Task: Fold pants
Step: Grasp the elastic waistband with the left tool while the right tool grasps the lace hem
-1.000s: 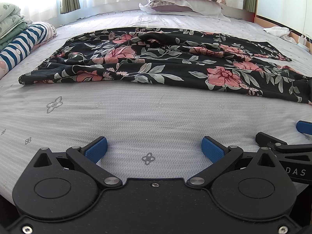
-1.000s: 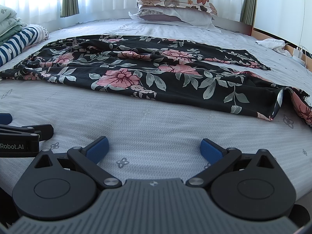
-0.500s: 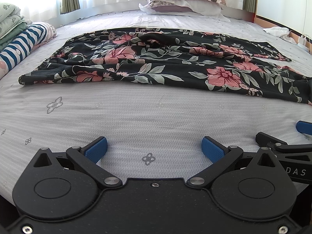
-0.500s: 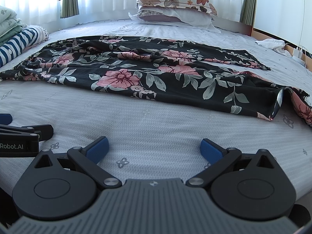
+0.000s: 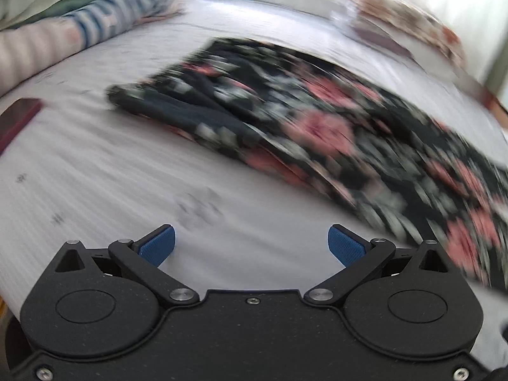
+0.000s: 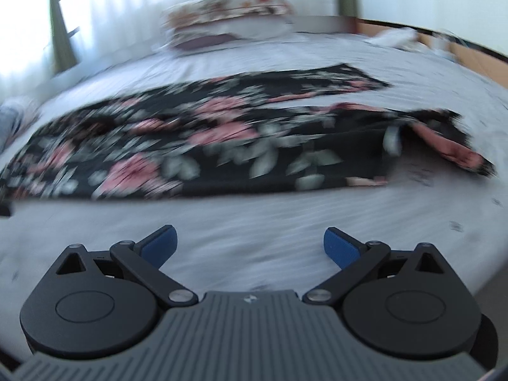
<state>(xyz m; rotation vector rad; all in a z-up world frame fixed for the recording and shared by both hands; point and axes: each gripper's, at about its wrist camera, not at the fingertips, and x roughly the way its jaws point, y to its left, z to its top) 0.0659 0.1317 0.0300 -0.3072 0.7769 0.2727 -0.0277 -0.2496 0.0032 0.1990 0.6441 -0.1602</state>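
Black pants with pink flowers and grey leaves (image 5: 317,120) lie spread flat across the white bed. In the left wrist view their left end is ahead and to the right of my left gripper (image 5: 251,247), which is open and empty above bare sheet. In the right wrist view the pants (image 6: 222,136) stretch across the middle, with a turned-up corner at their right end (image 6: 444,146). My right gripper (image 6: 250,246) is open and empty, short of the pants' near edge. Both views are blurred by motion.
Folded striped and green bedding (image 5: 95,16) lies at the far left. Floral pillows (image 6: 228,9) are stacked at the head of the bed. A dark red flat object (image 5: 19,117) lies at the left edge. The wooden bed frame (image 6: 476,54) runs along the right.
Both grippers have swung apart: the left one toward the pants' left end, the right one toward their right end. Each has left the other's view. Both stay open.
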